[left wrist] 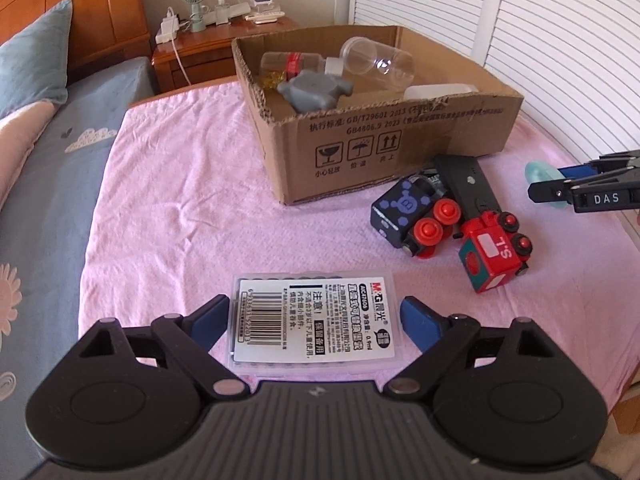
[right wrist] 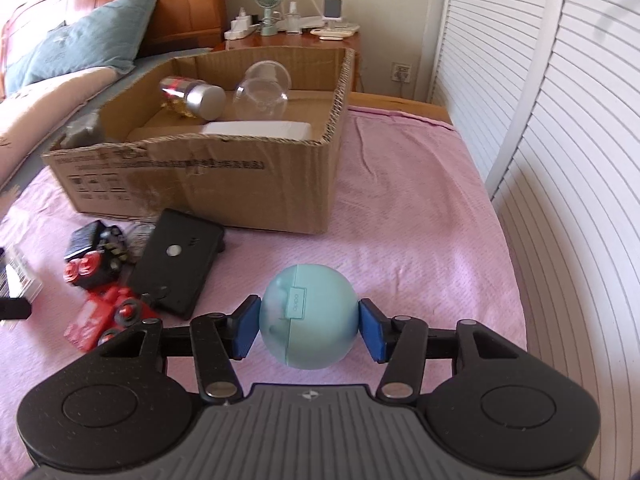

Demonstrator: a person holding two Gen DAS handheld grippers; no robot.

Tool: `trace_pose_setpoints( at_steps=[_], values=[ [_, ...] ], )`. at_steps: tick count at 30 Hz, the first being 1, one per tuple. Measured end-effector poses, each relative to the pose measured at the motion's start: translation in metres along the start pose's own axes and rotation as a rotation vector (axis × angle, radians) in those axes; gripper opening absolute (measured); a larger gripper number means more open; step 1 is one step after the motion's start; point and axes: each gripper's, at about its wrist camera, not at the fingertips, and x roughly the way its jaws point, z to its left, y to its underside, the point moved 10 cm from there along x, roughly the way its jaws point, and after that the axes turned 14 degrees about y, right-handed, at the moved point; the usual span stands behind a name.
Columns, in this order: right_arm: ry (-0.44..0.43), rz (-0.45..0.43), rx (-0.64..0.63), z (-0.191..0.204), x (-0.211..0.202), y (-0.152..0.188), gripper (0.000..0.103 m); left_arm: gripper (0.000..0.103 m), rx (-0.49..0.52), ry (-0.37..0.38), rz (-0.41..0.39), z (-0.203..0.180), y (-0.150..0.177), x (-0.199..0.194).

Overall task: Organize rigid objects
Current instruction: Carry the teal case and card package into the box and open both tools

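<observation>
cardboard box [left wrist: 384, 148] sits open-topped on the pink cloth [left wrist: 168, 200], already holding a clear cup and a jar, so it reads as the collection point. black flat device [right wrist: 176, 260] and toy trains [left wrist: 496, 256] lie just before it, unsorted. left gripper [left wrist: 316, 316] straddles the labelled plastic case [left wrist: 312, 320], jaws spread; pad contact looks absent, though it's hard to judge. right gripper [right wrist: 308, 324] is clamped on the teal ball [right wrist: 308, 316], pads squeezing both flanks, ready to lift.
</observation>
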Motion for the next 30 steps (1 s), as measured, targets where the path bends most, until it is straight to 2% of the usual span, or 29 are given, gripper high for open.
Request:
trace_pose_setpoints(
  at_steps=[9, 16, 22, 30],
  values=[
    [-0.107, -0.115, -0.088, 0.024, -0.050, -0.042, 0.058, 0.090, 0.069, 0.045, -0.045, -0.008, -0.041, -0.029],
    [-0.176, -0.206, -0.107, 0.055, -0.052, -0.103, 0.058, 0.091, 0.112, -0.006, -0.101, 0.003, -0.078, -0.039],
    [-0.217, -0.154, -0.143, 0.090, -0.014, -0.133, 0.058, 0.091, 0.108, -0.047, -0.126, 0.021, -0.107, -0.039],
    [-0.234, -0.099, -0.168, 0.111, 0.018, -0.122, 0.059, 0.090, 0.091, -0.065, -0.138, 0.036, -0.136, -0.031]
  ],
)
